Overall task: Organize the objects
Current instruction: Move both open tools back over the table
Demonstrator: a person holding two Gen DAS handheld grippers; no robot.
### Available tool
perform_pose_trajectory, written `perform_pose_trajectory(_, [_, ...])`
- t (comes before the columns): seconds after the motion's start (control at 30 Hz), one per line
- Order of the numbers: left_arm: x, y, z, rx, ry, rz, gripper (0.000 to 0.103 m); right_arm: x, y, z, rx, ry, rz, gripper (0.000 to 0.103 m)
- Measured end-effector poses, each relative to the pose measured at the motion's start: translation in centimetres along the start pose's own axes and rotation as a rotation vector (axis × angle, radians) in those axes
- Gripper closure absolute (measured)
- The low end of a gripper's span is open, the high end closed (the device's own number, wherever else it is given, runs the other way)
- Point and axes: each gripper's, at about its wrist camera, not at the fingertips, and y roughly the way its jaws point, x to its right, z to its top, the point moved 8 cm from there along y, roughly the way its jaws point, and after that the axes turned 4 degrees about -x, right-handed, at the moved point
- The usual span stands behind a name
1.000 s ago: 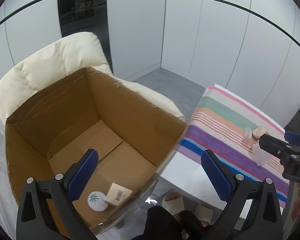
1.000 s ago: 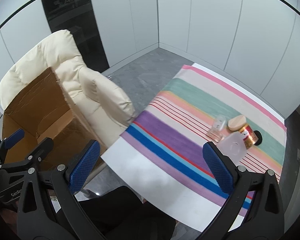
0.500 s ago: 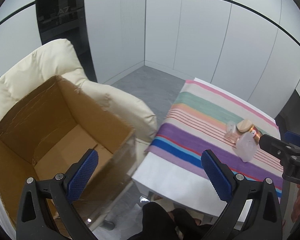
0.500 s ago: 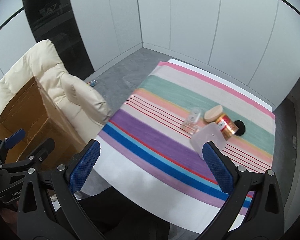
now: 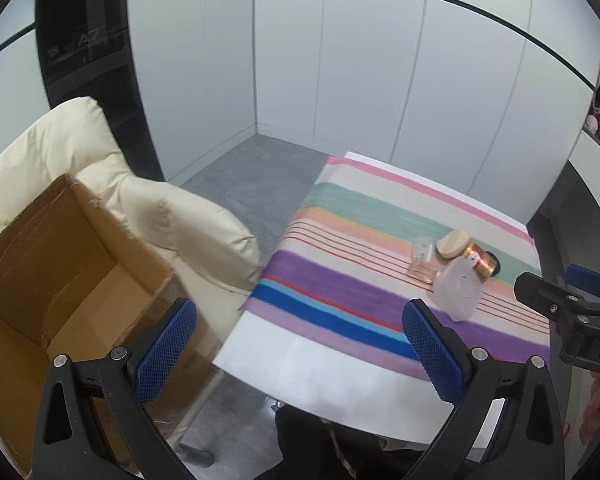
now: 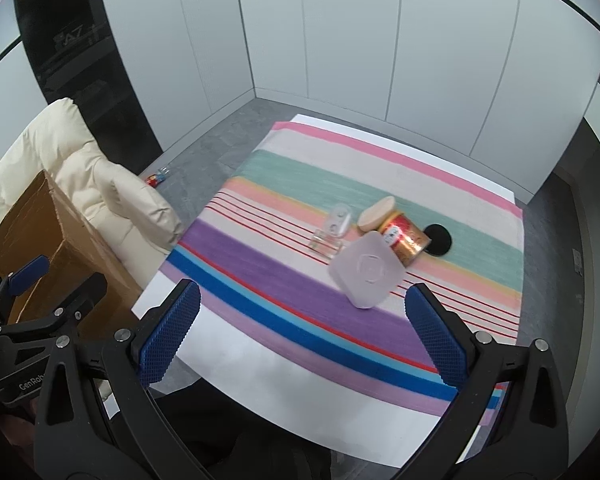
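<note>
A frosted white square bottle lies on the striped cloth, with a clear glass bottle, a gold-red jar with a wooden lid and a black disc behind it. The same group shows in the left wrist view: the frosted bottle, the glass bottle, the jar. An open cardboard box sits on a cream armchair. My left gripper is open and empty between box and table. My right gripper is open and empty over the table's near edge.
The table's white front edge lies below both grippers. A small red object lies on the grey floor beyond the armchair. White panel walls and a dark column stand behind. The person's dark clothing is at the bottom.
Both grippers have swung right, away from the box and toward the table. The box's inside has left the middle of the left view; the bottles now sit closer to the right gripper.
</note>
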Motion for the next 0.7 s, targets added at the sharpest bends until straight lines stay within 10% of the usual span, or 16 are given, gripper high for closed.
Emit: perform_pose_trajectory(0.7, [10.8,0.0,0.8,0.003,0.144,-0.097,0.000,10.6,-2.3,-2.4,0.009,0.145,-0.076,0.000])
